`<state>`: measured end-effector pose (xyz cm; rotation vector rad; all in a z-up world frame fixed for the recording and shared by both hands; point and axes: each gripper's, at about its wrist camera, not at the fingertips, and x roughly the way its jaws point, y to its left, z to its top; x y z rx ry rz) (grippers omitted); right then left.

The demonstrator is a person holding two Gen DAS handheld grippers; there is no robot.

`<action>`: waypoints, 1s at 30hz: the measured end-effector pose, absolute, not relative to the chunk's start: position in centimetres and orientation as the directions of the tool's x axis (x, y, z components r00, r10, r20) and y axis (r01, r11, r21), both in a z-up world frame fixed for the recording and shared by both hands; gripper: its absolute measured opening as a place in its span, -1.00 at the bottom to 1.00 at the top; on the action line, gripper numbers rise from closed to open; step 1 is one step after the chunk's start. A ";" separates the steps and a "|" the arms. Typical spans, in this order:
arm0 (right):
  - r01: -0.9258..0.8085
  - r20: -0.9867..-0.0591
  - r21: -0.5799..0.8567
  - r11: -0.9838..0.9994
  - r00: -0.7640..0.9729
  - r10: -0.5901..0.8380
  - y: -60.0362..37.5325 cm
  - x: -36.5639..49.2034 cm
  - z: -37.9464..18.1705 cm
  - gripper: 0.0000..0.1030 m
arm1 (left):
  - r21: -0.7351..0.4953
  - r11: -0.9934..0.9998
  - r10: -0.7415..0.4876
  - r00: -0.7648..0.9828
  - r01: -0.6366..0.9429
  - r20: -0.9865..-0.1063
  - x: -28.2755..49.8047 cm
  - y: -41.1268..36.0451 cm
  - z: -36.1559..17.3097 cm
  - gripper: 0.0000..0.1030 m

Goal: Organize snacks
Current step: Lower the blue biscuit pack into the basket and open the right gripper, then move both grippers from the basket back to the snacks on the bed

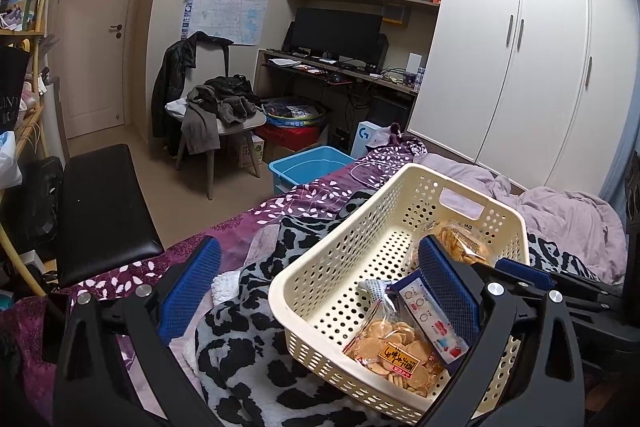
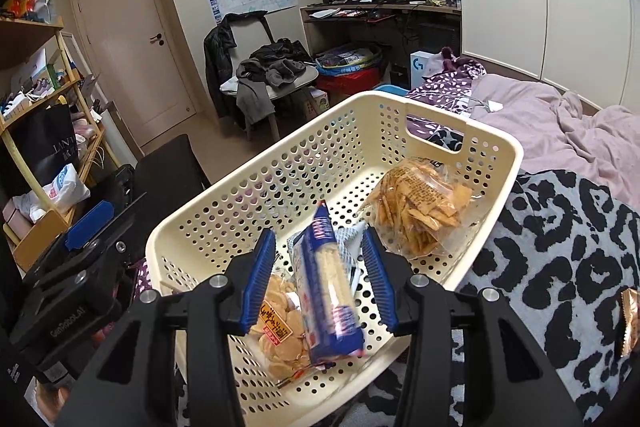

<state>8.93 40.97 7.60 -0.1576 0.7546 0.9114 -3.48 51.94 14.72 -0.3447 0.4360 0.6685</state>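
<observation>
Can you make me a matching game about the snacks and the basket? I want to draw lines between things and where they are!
Things:
1. blue cracker packet
2. bag of thin crackers
3. bag of round rice crackers
4. cream basket

Places:
A. at the basket's far end, near the handle hole
B. sitting on the black-and-white spotted blanket
C. between the open fingers of the right gripper
D. at the basket's near end, partly under the blue packet

Pairs: 1-C, 2-A, 3-D, 4-B
</observation>
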 end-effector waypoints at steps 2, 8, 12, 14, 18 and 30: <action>-0.761 -0.649 0.186 0.622 0.380 0.659 40.7 8.9 7.7 -0.11 | -0.166 0.734 0.517 0.701 -0.659 -0.491 -3.5 51.9 14.7 0.95; -0.742 -0.638 0.206 0.638 0.392 0.662 39.5 8.7 7.8 0.10 | -0.136 0.731 0.540 0.688 -0.669 -0.485 -3.0 51.4 14.9 0.95; -0.731 -0.632 0.216 0.648 0.401 0.663 38.5 8.7 7.9 0.10 | -0.119 0.734 0.546 0.686 -0.668 -0.481 -2.8 50.9 15.0 0.95; -0.725 -0.627 0.221 0.652 0.406 0.664 37.8 8.7 7.9 0.10 | -0.115 0.737 0.546 0.686 -0.666 -0.481 -2.7 50.8 15.1 0.95; -0.710 -0.620 0.233 0.665 0.418 0.664 36.4 8.8 8.0 0.10 | -0.108 0.741 0.543 0.685 -0.663 -0.486 -2.4 50.4 14.9 0.95; -0.656 -0.589 0.207 0.726 0.509 0.627 31.0 8.1 8.3 0.12 | -0.061 0.772 0.536 0.699 -0.633 -0.474 -1.7 48.1 15.5 0.95</action>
